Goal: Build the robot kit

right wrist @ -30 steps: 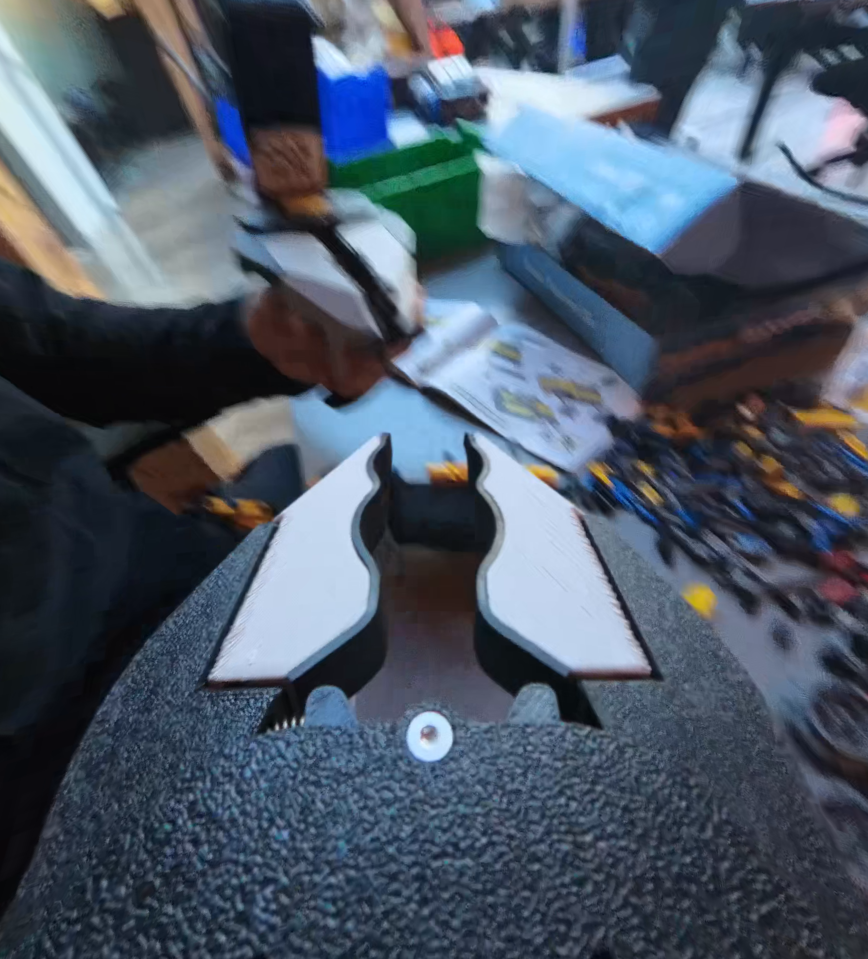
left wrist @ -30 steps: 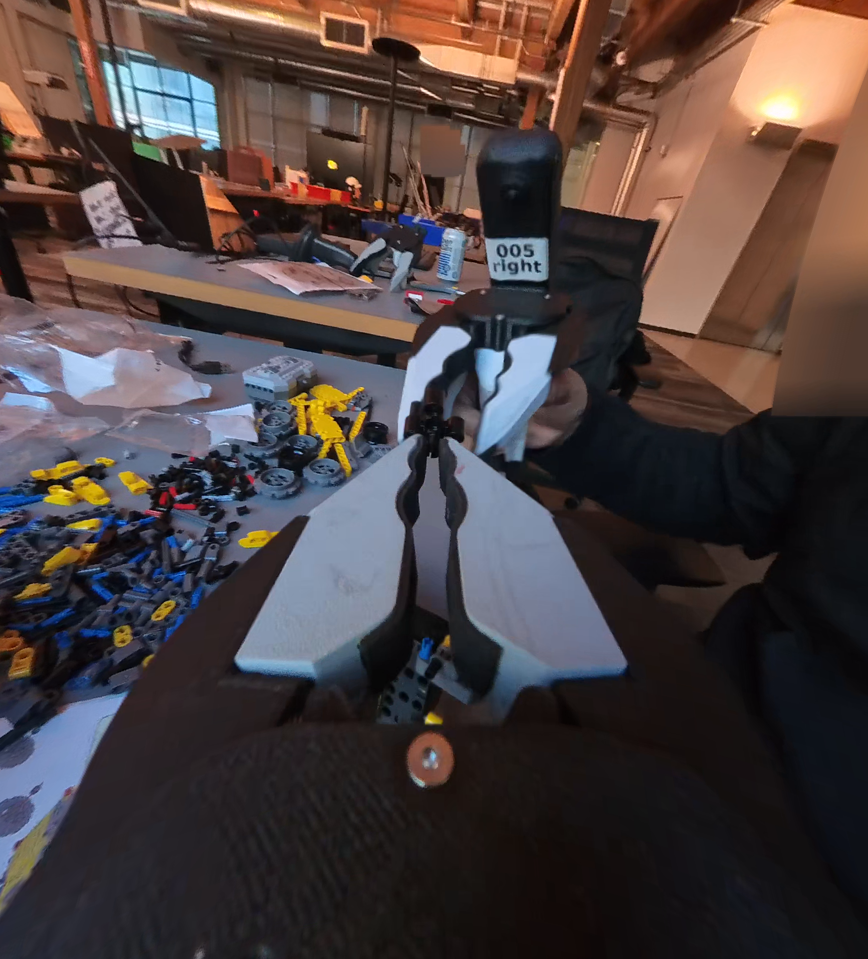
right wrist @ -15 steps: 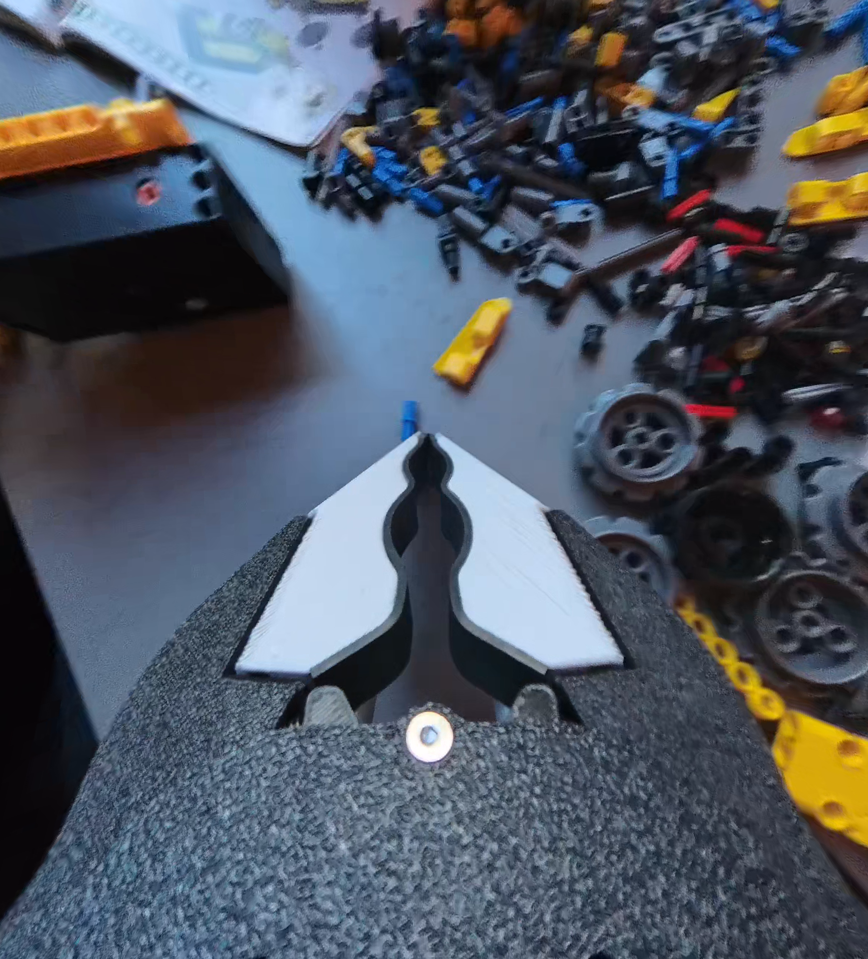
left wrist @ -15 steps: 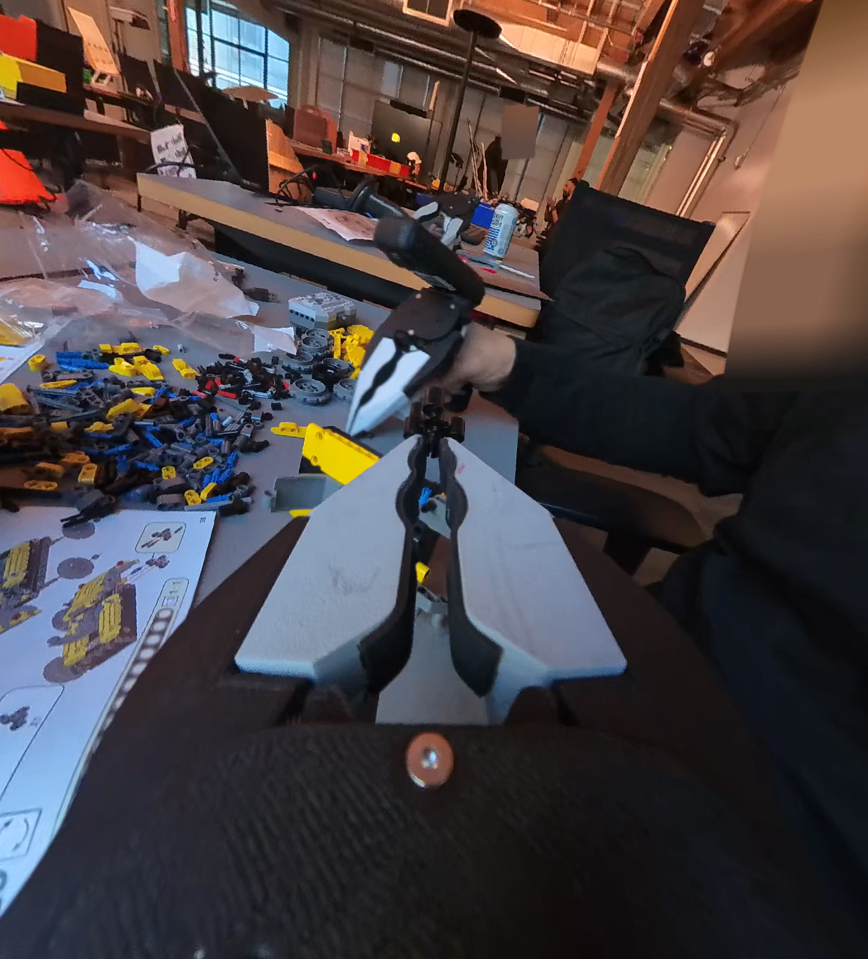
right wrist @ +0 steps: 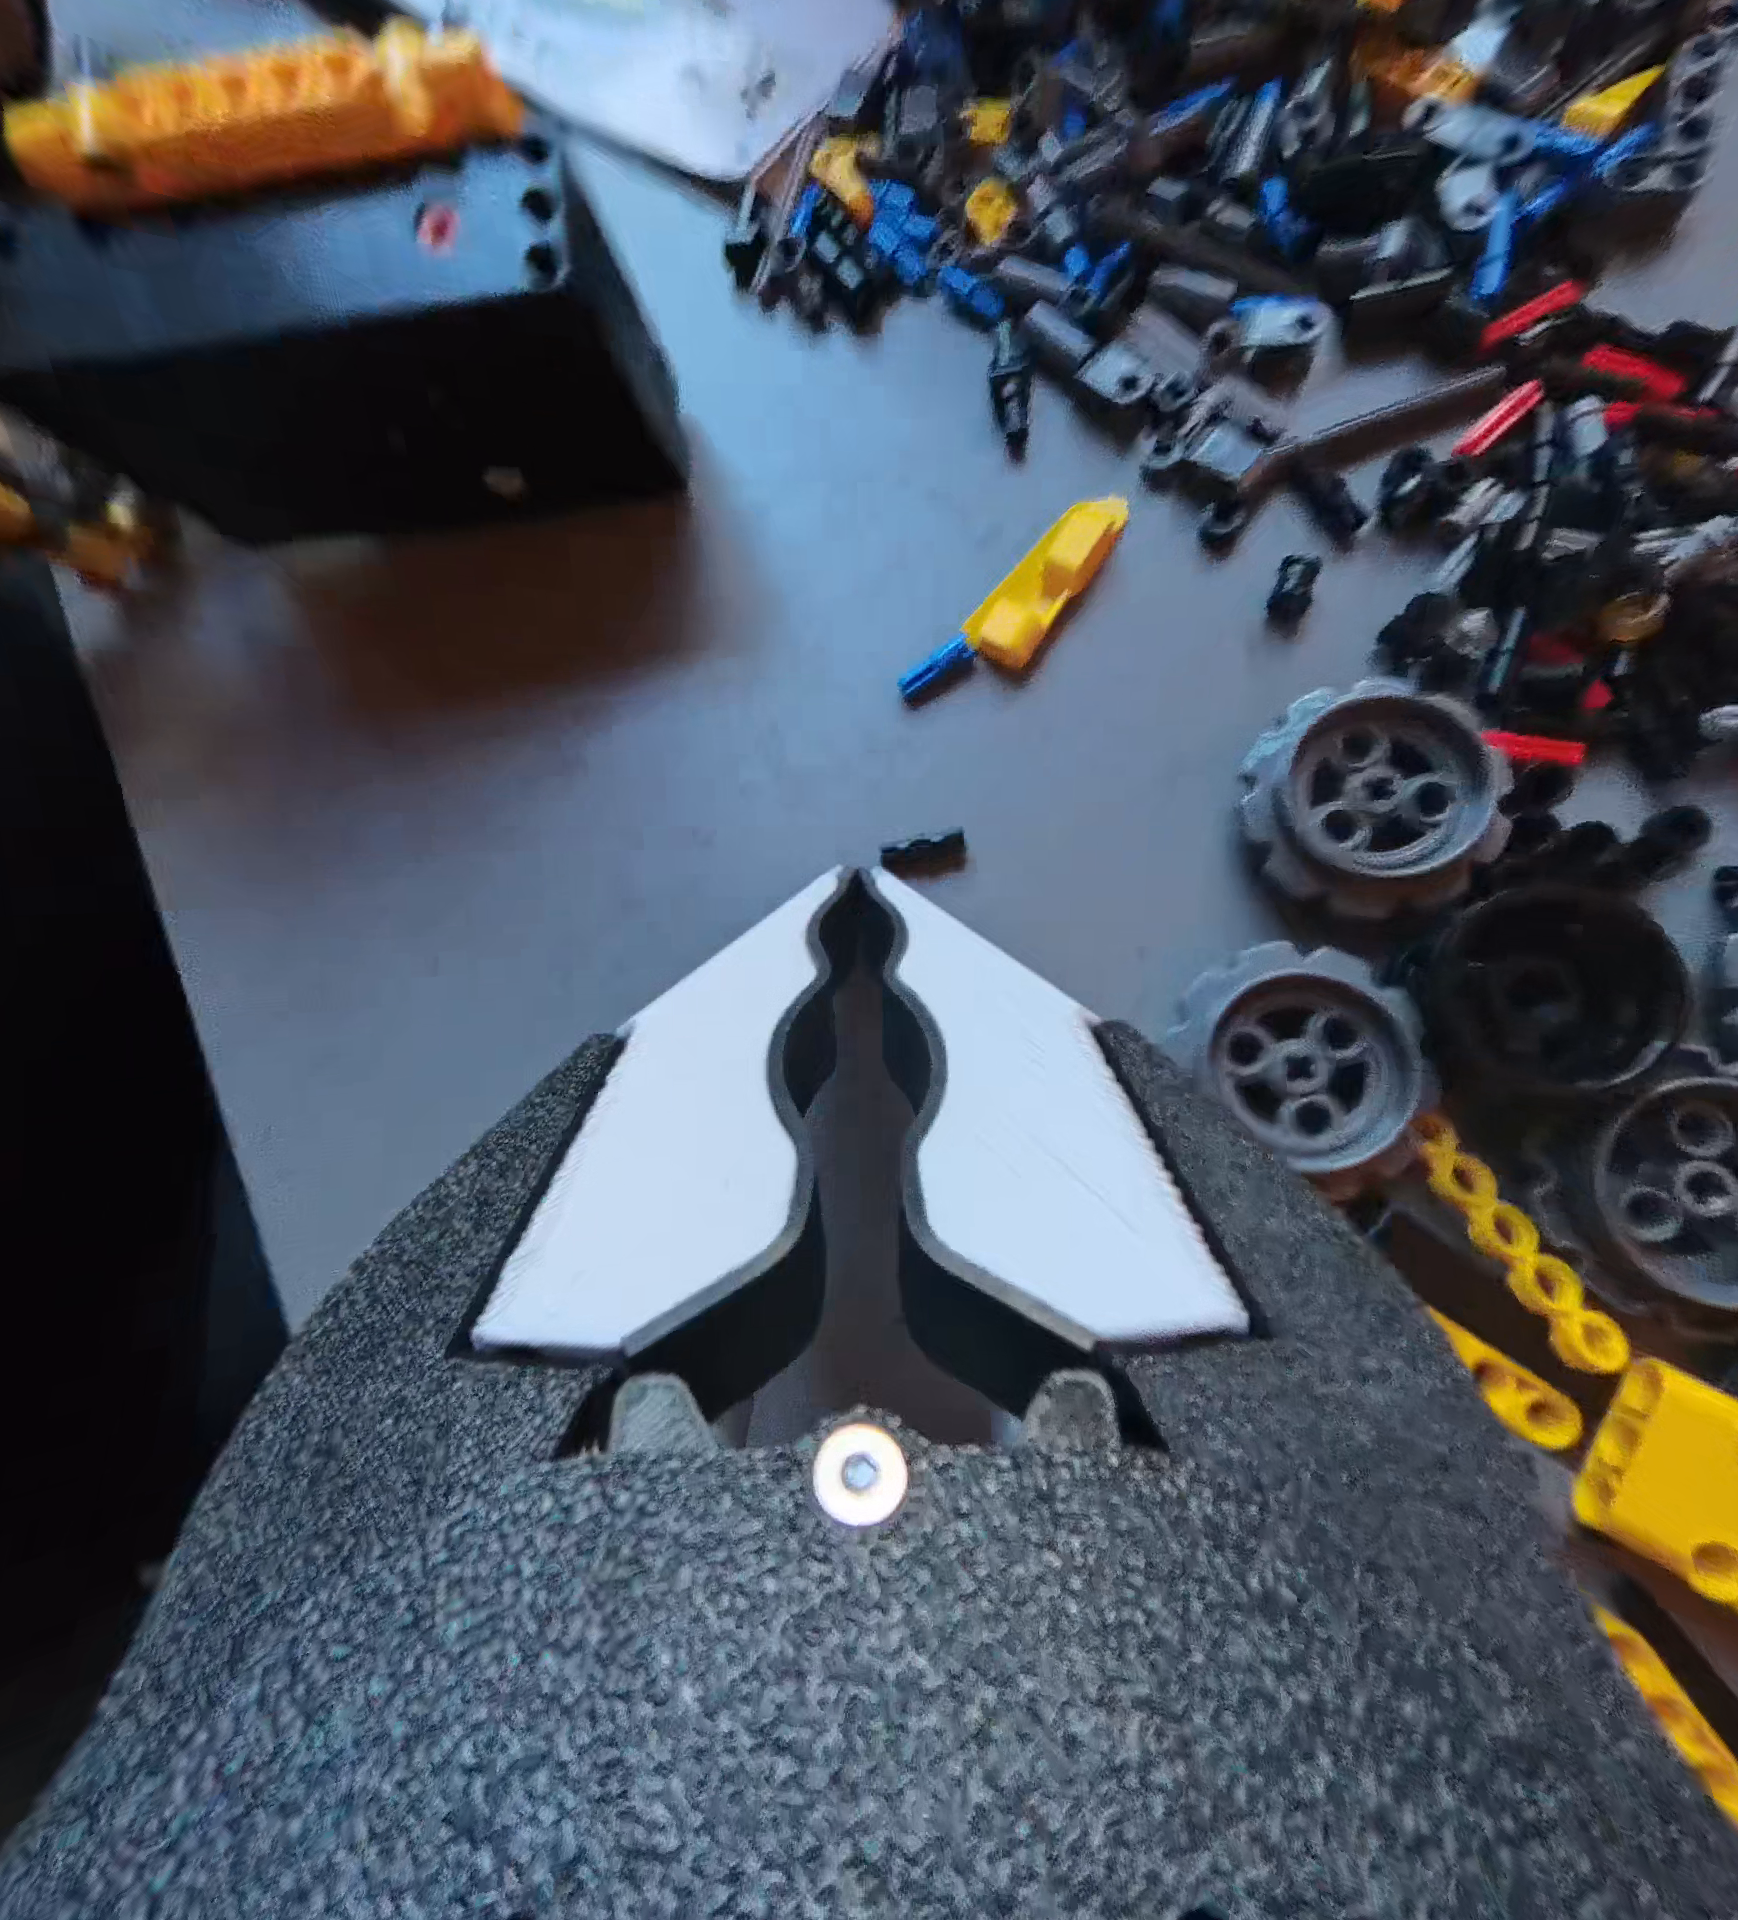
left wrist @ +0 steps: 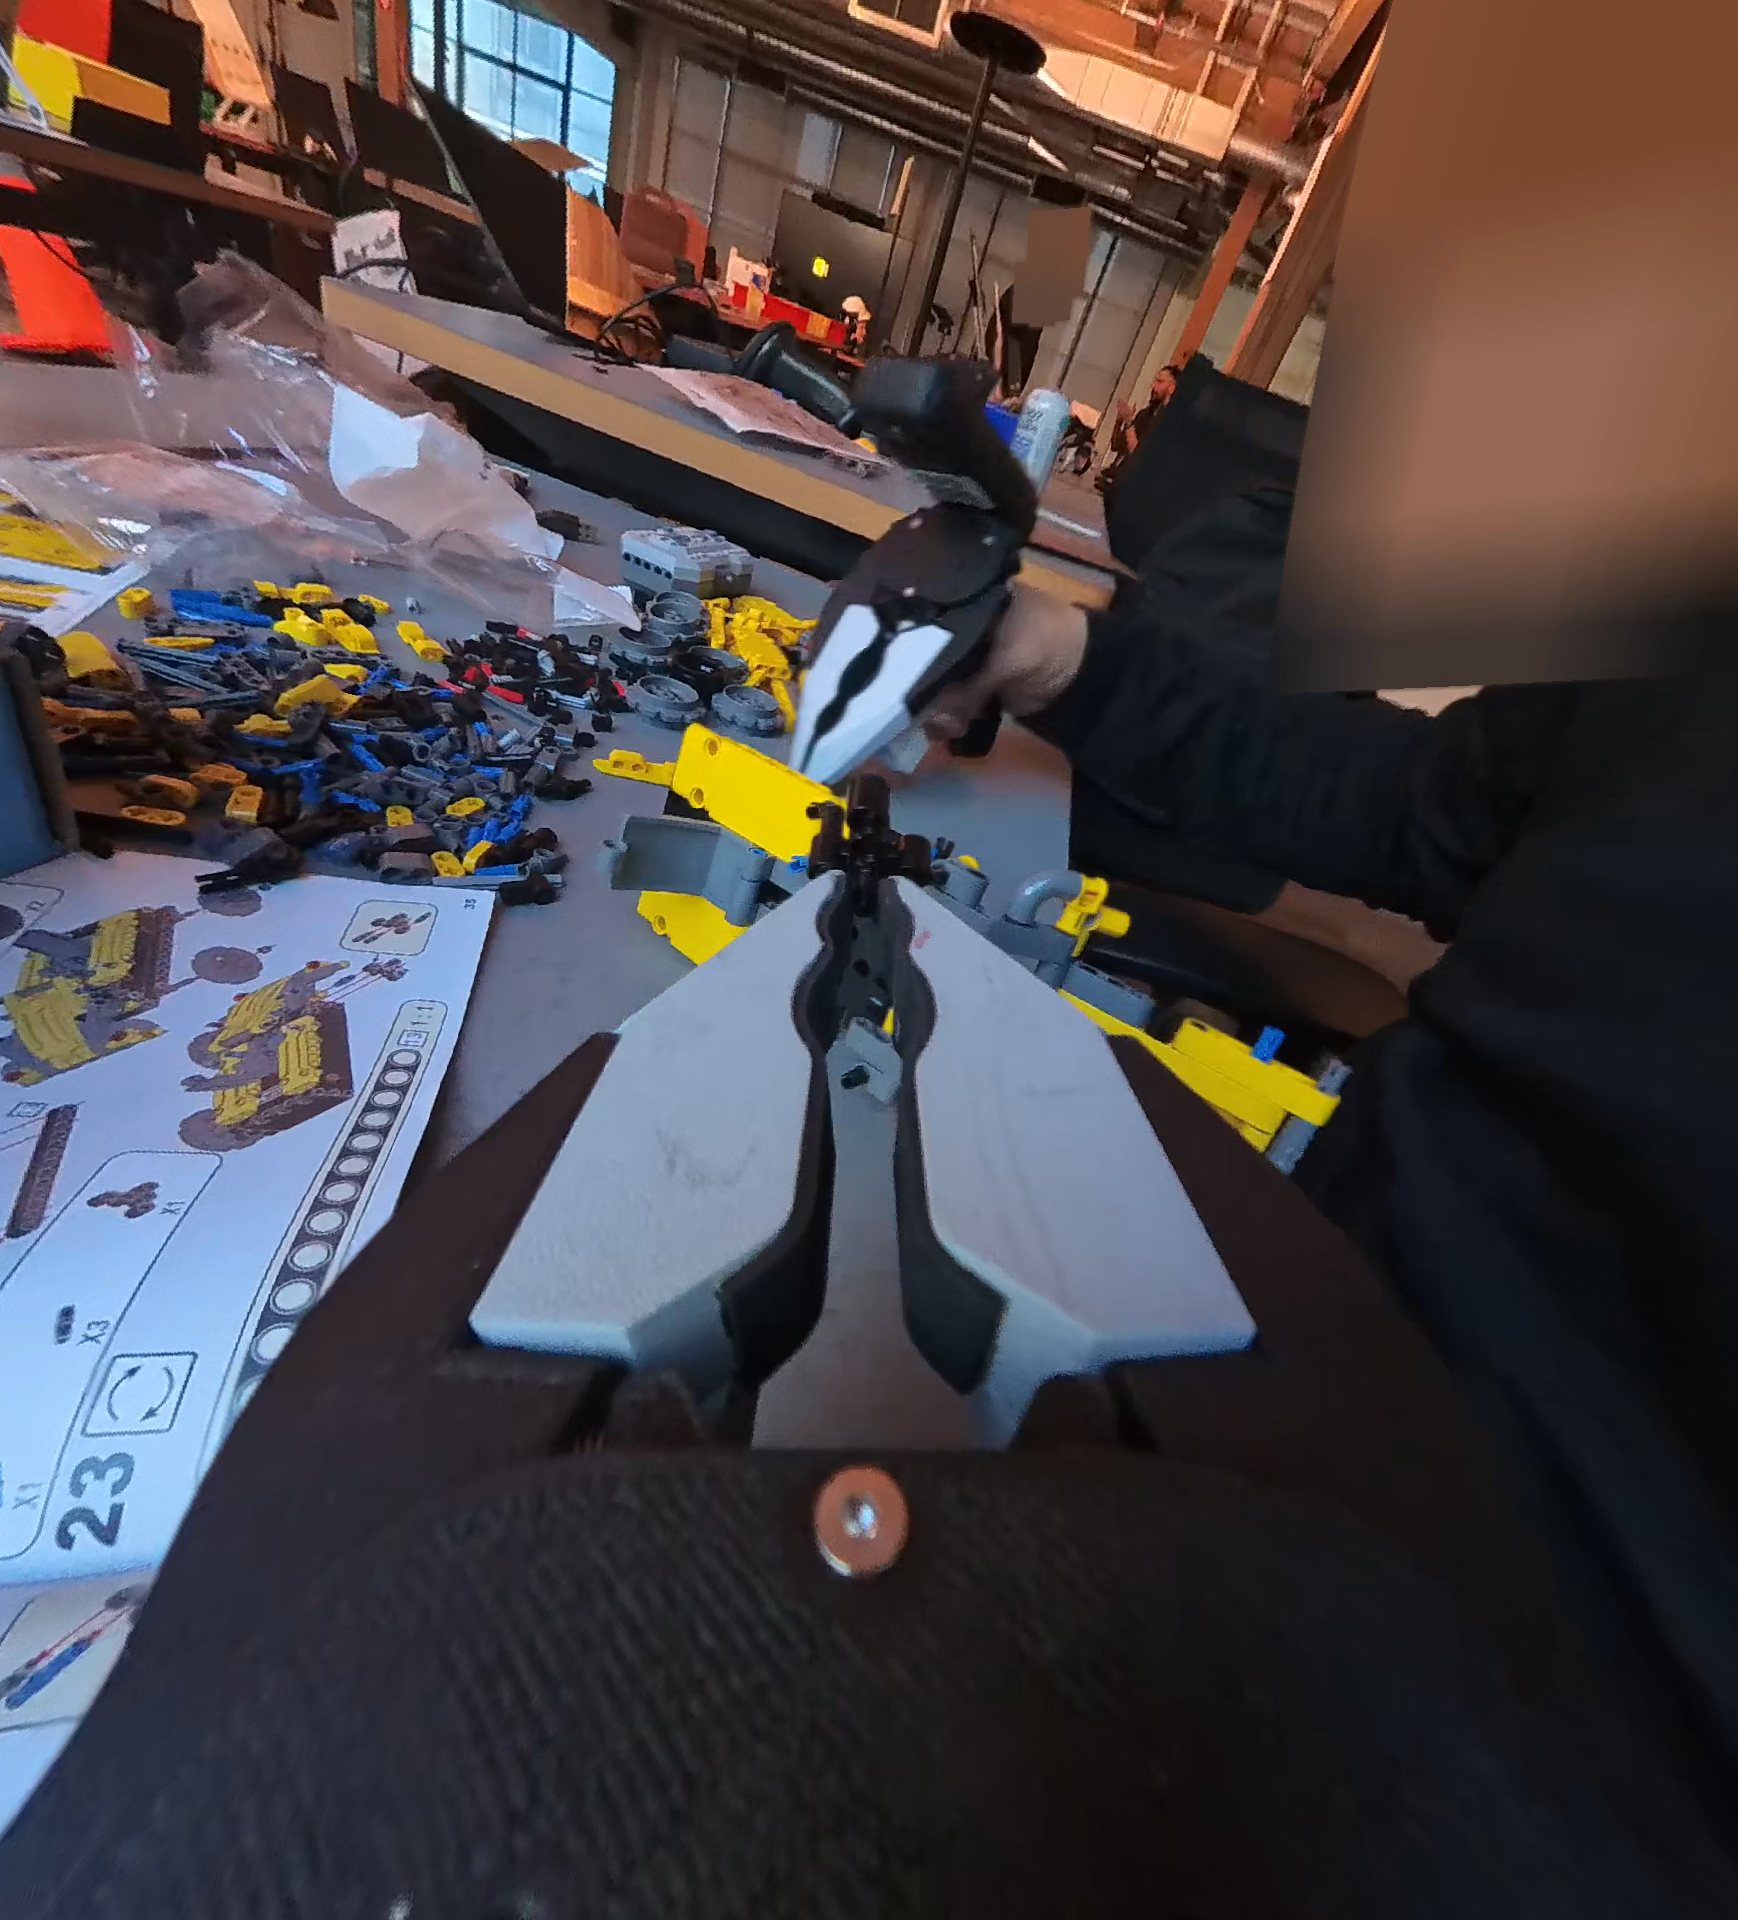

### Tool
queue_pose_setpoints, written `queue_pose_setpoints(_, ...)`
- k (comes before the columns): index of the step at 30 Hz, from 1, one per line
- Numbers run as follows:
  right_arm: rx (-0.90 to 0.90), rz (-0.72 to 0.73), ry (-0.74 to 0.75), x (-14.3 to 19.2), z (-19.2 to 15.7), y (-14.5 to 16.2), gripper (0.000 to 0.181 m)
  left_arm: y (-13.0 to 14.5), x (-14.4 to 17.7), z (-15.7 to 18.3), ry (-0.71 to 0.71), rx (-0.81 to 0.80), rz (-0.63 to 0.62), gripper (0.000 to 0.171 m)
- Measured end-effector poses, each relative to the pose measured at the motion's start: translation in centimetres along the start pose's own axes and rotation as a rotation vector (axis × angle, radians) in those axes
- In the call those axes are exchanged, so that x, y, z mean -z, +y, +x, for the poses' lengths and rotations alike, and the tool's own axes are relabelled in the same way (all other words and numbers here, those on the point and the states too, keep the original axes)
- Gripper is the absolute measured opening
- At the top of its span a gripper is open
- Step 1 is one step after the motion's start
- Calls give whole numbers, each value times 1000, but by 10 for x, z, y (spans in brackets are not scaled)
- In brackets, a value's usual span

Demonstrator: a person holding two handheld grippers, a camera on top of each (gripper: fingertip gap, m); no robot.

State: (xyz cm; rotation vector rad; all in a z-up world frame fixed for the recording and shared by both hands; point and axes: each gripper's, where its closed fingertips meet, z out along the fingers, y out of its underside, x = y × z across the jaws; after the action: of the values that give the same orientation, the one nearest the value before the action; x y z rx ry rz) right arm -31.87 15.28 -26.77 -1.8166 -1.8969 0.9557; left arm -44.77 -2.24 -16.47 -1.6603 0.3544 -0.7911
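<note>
My left gripper (left wrist: 863, 883) is shut on a small black toy-brick connector (left wrist: 865, 836) that sticks out past its tips, held above a part-built yellow and grey model (left wrist: 740, 800). My right gripper (right wrist: 857, 878) is shut with nothing seen between its tips. It points down at the grey table (right wrist: 532, 831), and a small black pin (right wrist: 922, 850) lies just beyond its tips. It also shows in the left wrist view (left wrist: 849, 717), held by a hand, close above the model. A blue pin (right wrist: 932, 665) and a yellow piece (right wrist: 1047, 582) lie farther ahead.
A heap of loose black, blue, yellow and red pieces (left wrist: 325, 717) covers the table, with grey wheels (right wrist: 1379, 795) to my right gripper's right. A black block with an orange top (right wrist: 325, 343) stands left. An open instruction booklet (left wrist: 169, 1091) lies at left. A person's dark sleeve (left wrist: 1364, 779) is at right. There is about 25 cm between the tips of the two grippers. My left tips are about 25 cm from the yellow piece (right wrist: 1047, 582), my right tips only 6 cm.
My right gripper has gone from open to shut and dropped to the table beside the wheels. My left gripper, still shut on the black connector, has swung over the booklet and the model.
</note>
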Motion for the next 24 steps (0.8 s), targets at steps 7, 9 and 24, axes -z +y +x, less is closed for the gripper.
queue_pose_setpoints(7, 0, 94, 184, 7, 35, -20, 0, -6, 3, -2, 18, 21, 41, 1)
queue_pose_setpoints(9, -25, 147, 97, 13, 13, -26, 0, -6, 3, -3, 12, 20, 44, 0)
queue_pose_setpoints(24, 113, 651, -345, 23, -192, -156, 26, -44, -37, 58, 230, -58, 243, 1)
